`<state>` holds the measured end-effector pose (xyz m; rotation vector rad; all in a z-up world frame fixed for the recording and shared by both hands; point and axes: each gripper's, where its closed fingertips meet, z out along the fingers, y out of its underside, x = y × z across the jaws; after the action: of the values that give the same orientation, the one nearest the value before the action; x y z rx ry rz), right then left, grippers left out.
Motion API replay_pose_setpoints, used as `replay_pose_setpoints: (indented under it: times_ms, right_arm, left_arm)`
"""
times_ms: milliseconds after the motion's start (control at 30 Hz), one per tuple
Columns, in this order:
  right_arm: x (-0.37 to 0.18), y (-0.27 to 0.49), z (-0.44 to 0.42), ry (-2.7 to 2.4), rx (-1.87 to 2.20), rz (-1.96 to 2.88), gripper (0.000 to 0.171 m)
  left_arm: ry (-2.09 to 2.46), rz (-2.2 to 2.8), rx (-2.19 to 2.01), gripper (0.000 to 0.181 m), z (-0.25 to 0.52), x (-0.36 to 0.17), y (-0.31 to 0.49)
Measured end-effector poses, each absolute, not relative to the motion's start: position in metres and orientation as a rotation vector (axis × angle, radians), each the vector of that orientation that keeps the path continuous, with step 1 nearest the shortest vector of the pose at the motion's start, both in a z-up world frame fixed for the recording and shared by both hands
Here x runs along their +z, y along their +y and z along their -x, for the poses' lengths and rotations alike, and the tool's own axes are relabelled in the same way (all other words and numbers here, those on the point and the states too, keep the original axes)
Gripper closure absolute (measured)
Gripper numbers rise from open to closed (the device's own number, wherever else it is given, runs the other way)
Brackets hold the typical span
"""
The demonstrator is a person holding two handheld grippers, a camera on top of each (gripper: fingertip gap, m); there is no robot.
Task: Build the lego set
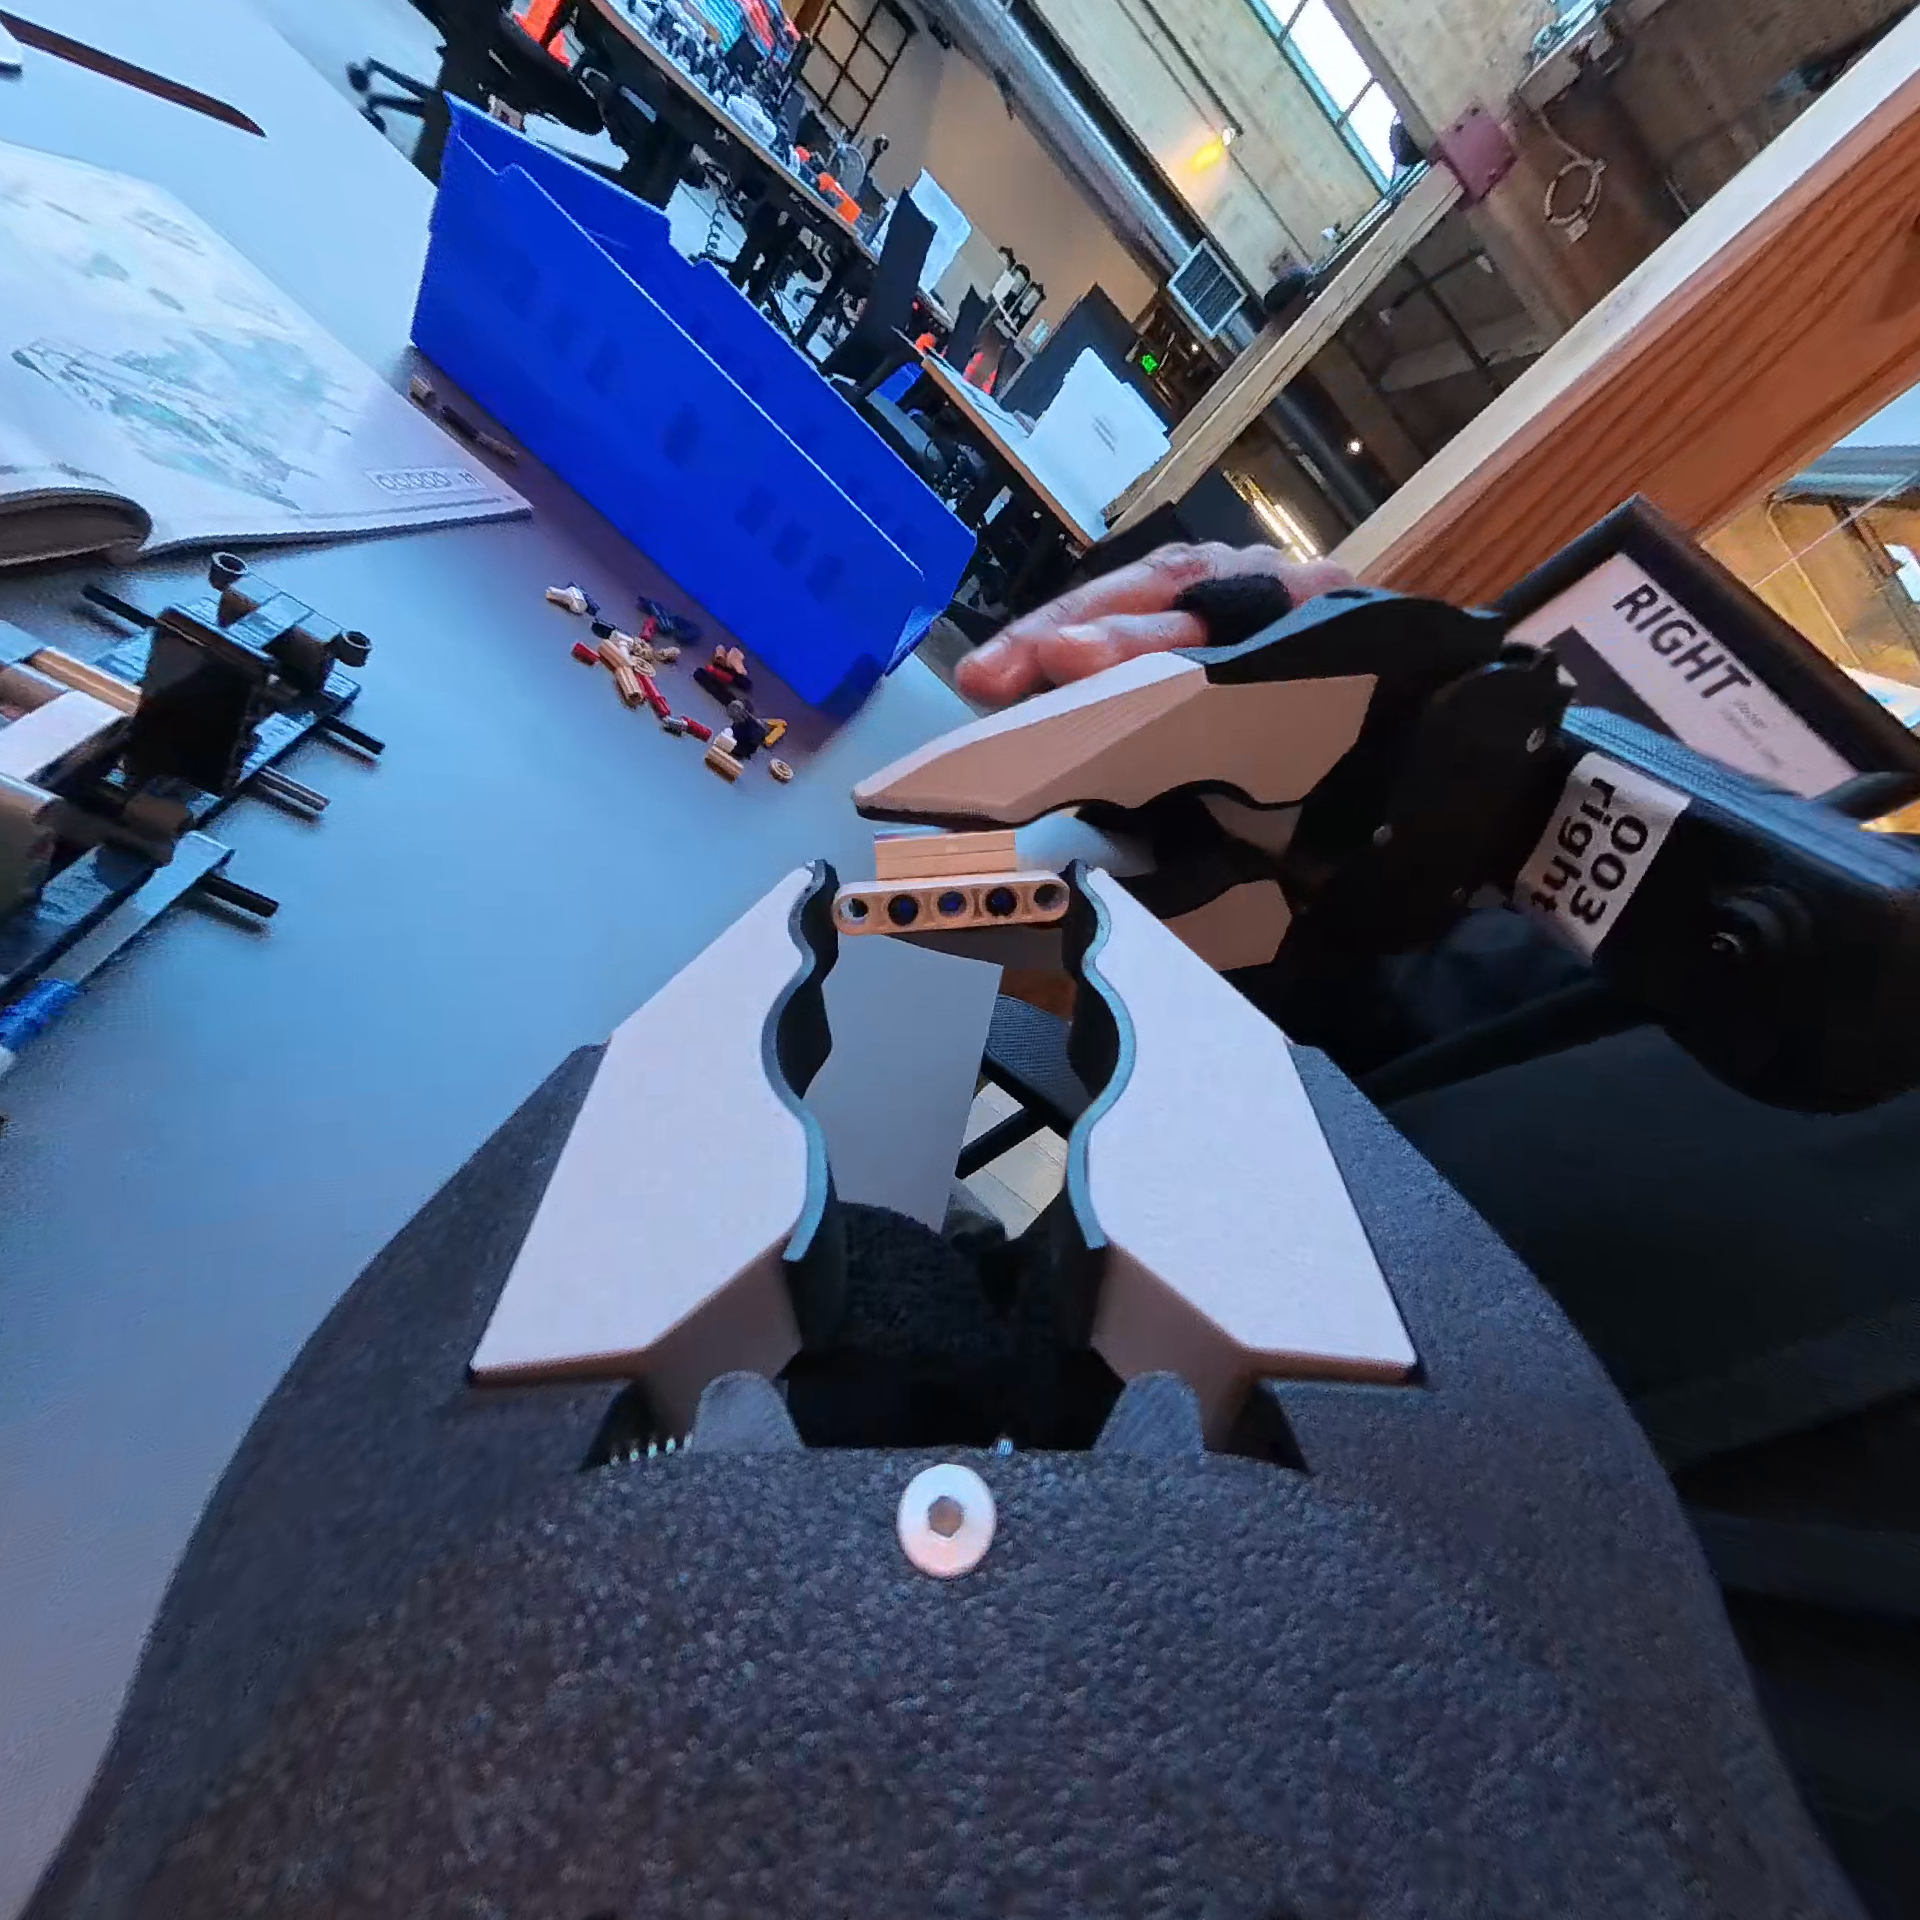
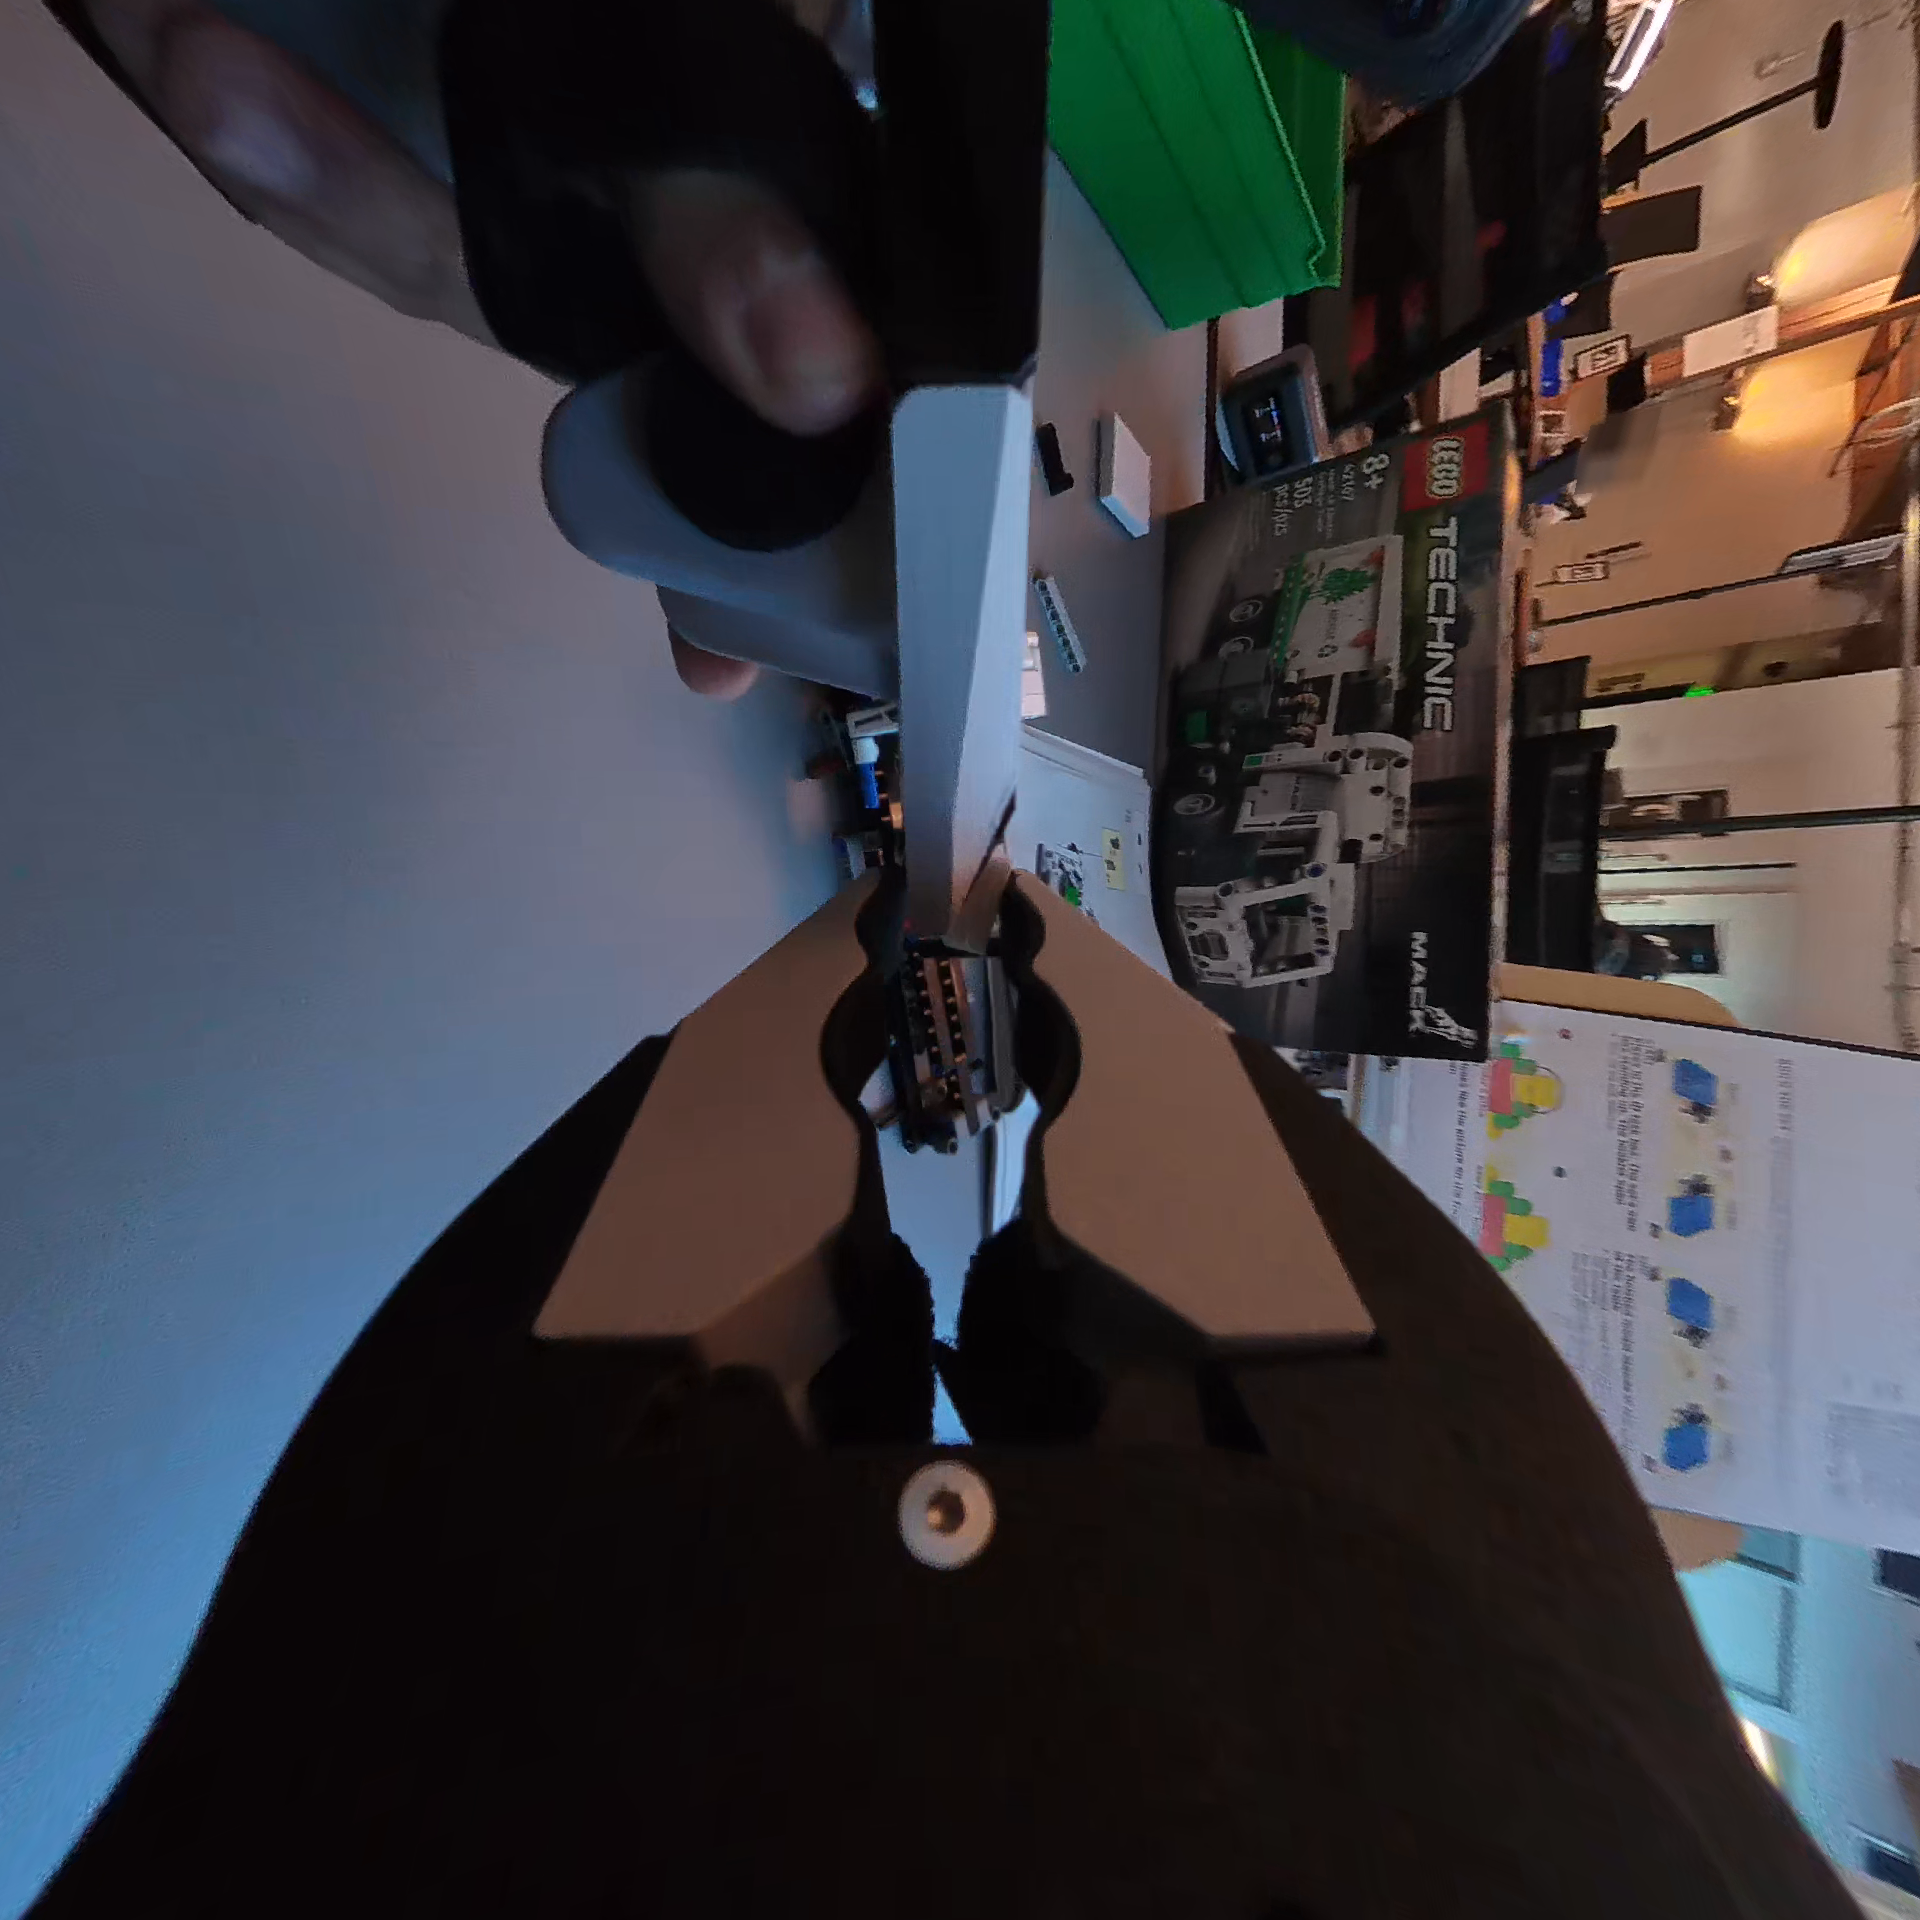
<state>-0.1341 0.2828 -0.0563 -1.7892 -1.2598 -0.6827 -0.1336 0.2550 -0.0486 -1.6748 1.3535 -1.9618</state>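
My left gripper [image 1: 948, 906] is shut on the ends of a short tan beam [image 1: 951, 904] with a row of holes, held above the table edge. Flat pieces [image 1: 943, 850] are stacked on top of that beam. My right gripper [image 1: 935, 842] comes in from the right and is shut on this stack. In the right wrist view, the right gripper [image 2: 951, 920] pinches the small beam assembly [image 2: 951, 1039], and a left gripper finger [image 2: 956, 675] crosses from above. A partly built dark model [image 1: 177, 707] lies on the table at the left.
Loose small pieces [image 1: 665, 675] lie beside a blue bin [image 1: 675, 416]. An open instruction booklet [image 1: 208, 364] is behind the model. The set's box [image 2: 1340, 727], a green bin [image 2: 1184, 156] and a printed sheet [image 2: 1662, 1247] stand farther off. A hand [image 1: 1101, 613] rests on the right gripper.
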Motion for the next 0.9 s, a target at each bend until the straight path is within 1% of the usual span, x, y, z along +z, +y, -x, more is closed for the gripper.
replay_pose_setpoints:
  times_ms: [167, 367, 433, 467, 600, 633, 700, 800, 900]
  right_arm:
    - [-0.057, 0.273, 0.134, -1.281, -0.725, 1.793, 0.164]
    - [-0.051, 0.272, 0.136, -1.2, -0.654, 1.803, 0.161]
    - [-0.049, 0.272, 0.137, -1.143, -0.646, 1.814, 0.157]
    - [-0.049, 0.27, 0.139, -1.133, -0.637, 1.809, 0.147]
    - [-0.049, 0.268, 0.151, -1.025, -0.484, 1.838, 0.13]
    - [-0.046, 0.269, 0.152, -0.99, -0.446, 1.833, 0.133]
    - [-0.035, 0.271, 0.152, -0.926, -0.417, 1.769, 0.15]
    - [-0.027, 0.269, 0.158, -0.948, -0.429, 1.685, 0.153]
    - [-0.025, 0.266, 0.16, -0.973, -0.431, 1.682, 0.155]
  left_arm:
    - [1.354, 1.632, -1.963, 0.139, 0.135, -0.05, 0.246]
    - [1.303, 1.577, -2.034, 0.139, 0.136, -0.041, 0.247]
    - [1.277, 1.56, -2.092, 0.139, 0.136, -0.037, 0.247]
    - [1.253, 1.55, -2.139, 0.139, 0.136, -0.034, 0.247]
    - [1.195, 1.5, -2.307, 0.139, 0.14, -0.026, 0.244]
    - [1.171, 1.473, -2.407, 0.139, 0.143, -0.021, 0.241]
    - [1.124, 1.419, -2.588, 0.139, 0.149, -0.012, 0.237]
    - [1.035, 1.338, -2.77, 0.139, 0.155, -0.003, 0.237]
    - [1.024, 1.29, -2.822, 0.139, 0.158, -0.001, 0.236]
